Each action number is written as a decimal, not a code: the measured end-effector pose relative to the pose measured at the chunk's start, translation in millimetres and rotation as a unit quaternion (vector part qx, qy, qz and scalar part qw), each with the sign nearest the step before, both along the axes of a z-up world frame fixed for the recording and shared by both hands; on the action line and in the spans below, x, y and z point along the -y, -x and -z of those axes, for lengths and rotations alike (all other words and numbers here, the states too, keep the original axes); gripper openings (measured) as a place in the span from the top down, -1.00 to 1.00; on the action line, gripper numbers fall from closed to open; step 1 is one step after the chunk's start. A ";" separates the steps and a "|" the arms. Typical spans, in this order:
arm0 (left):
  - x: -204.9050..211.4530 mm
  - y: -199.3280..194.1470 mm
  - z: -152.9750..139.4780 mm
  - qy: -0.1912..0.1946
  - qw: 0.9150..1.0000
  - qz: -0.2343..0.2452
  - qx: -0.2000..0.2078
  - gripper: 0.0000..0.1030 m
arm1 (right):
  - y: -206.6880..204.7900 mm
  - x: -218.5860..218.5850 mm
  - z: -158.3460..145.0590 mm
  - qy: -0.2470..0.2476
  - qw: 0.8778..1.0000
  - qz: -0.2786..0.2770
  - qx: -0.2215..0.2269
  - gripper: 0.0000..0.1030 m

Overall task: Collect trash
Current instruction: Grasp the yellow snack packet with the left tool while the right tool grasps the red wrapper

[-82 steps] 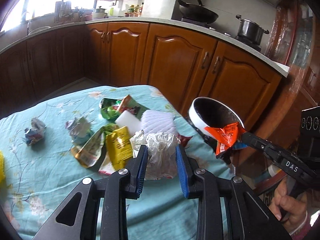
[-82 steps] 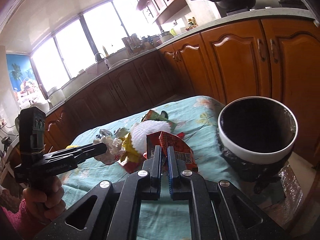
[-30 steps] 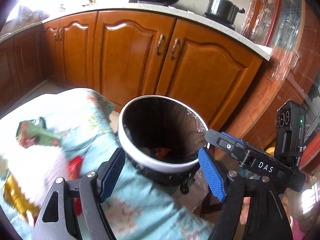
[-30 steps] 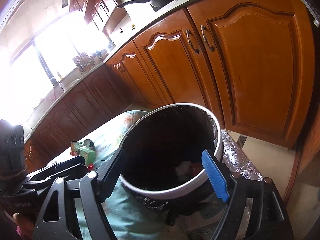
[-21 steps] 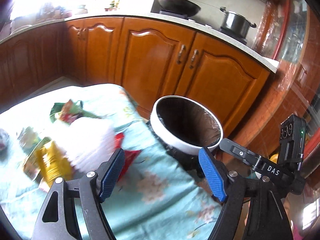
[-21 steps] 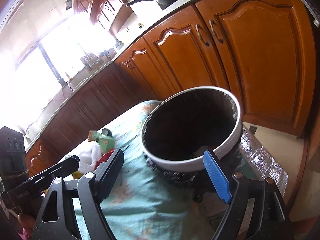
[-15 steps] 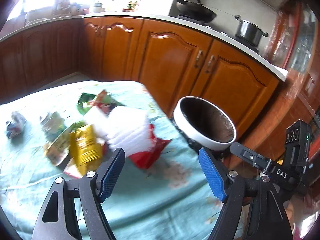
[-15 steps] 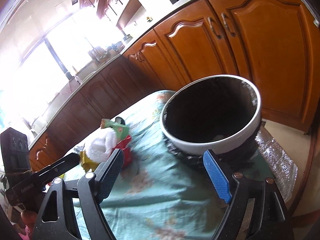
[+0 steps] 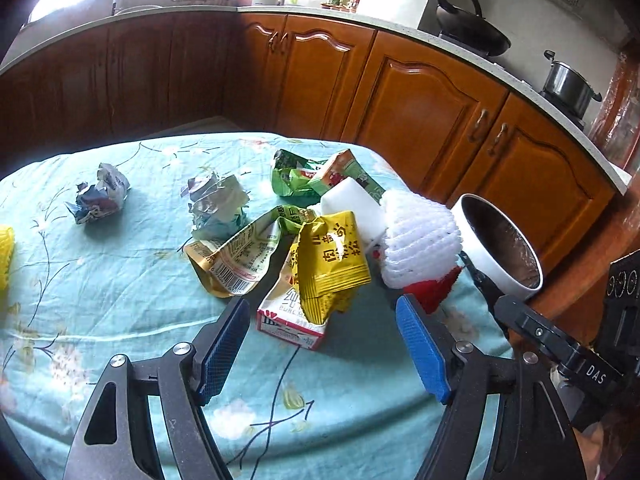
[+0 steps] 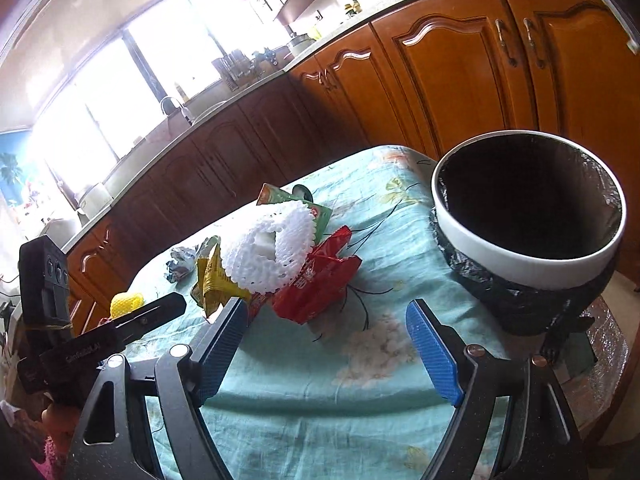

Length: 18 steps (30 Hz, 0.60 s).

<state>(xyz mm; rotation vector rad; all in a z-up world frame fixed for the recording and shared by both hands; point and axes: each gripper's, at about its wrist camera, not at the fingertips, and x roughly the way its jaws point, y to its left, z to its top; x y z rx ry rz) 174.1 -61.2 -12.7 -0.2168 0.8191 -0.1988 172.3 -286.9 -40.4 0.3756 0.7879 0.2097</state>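
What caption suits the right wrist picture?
Open right gripper above the tablecloth, red wrapper ahead, lined bin to its right.

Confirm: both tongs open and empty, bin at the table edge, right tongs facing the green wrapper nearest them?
Not quite. In the right wrist view the nearest piece to the right tongs is the red wrapper, not a green one. Both right and left tongs are open and empty; the bin stands at the table edge.
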 end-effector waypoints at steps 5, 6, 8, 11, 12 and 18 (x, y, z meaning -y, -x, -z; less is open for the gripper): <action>7.4 -19.0 -1.8 0.000 1.000 0.003 -0.003 -0.45 | -19.0 -10.6 9.3 0.010 1.000 -0.001 -0.012 -0.34; 10.0 -21.9 -2.2 -0.004 1.000 0.004 -0.002 -0.45 | -22.7 -11.4 11.0 0.011 1.000 -0.001 -0.016 -0.26; 12.9 -29.0 -0.5 -0.012 1.000 0.007 -0.005 -0.44 | -29.7 -13.5 14.4 0.011 1.000 -0.003 -0.023 -0.14; 17.8 -41.5 5.8 -0.021 1.000 0.014 -0.015 -0.24 | -39.2 -17.5 20.8 0.014 0.999 -0.009 -0.032 0.01; 19.3 -46.0 9.2 -0.023 0.999 0.017 -0.023 -0.02 | -42.0 -19.0 23.0 0.014 0.999 -0.012 -0.035 0.11; 18.3 -54.1 12.9 -0.015 0.999 0.029 -0.028 0.26 | -43.3 -25.8 24.4 0.028 0.999 -0.028 -0.034 0.64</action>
